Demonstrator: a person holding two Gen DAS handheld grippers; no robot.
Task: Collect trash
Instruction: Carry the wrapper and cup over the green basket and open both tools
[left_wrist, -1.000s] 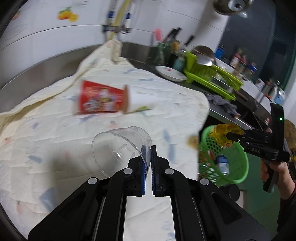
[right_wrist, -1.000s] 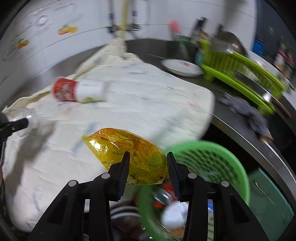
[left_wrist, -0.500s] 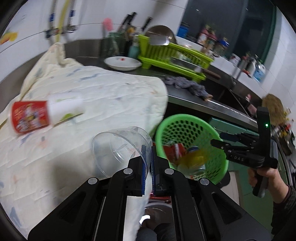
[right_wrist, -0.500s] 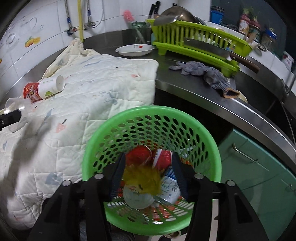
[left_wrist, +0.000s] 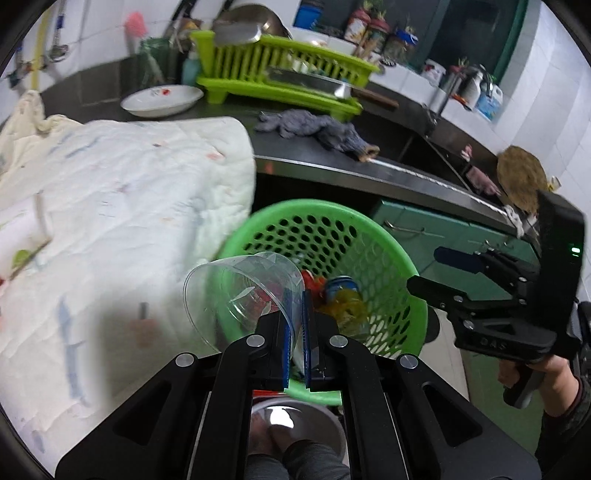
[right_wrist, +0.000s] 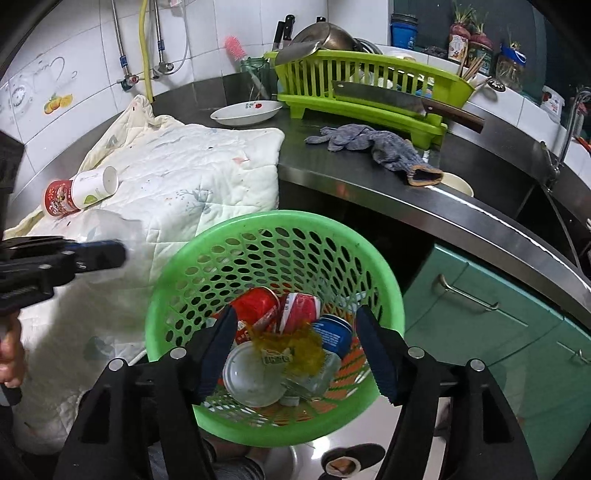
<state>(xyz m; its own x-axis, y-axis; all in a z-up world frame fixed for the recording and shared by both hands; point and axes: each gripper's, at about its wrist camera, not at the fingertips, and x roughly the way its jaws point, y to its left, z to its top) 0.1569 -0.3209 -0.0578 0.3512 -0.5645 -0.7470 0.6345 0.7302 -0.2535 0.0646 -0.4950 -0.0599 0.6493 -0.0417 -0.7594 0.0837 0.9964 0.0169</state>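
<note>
My left gripper (left_wrist: 295, 306) is shut on the rim of a clear plastic cup (left_wrist: 240, 291) and holds it over the near-left edge of the green basket (left_wrist: 388, 243). My right gripper (right_wrist: 295, 325) is open and empty above the same green basket (right_wrist: 192, 258). The yellow wrapper (right_wrist: 291, 343) lies inside among red and blue cans and a white lid. A red and white paper cup (right_wrist: 79, 194) lies on its side on the quilt (right_wrist: 184, 177). The right gripper shows in the left wrist view (left_wrist: 436, 273).
A steel counter (right_wrist: 369, 184) holds a grey rag (right_wrist: 369, 142), a white plate (right_wrist: 245, 110), and a green dish rack (right_wrist: 369, 85) with a cleaver. Green cabinet doors (right_wrist: 498, 314) stand below. A steel bowl (left_wrist: 291, 424) sits under the basket.
My right gripper opened and dropped the yellow wrapper into the basket. My left gripper carried the clear cup rightward from over the quilt to the basket's edge.
</note>
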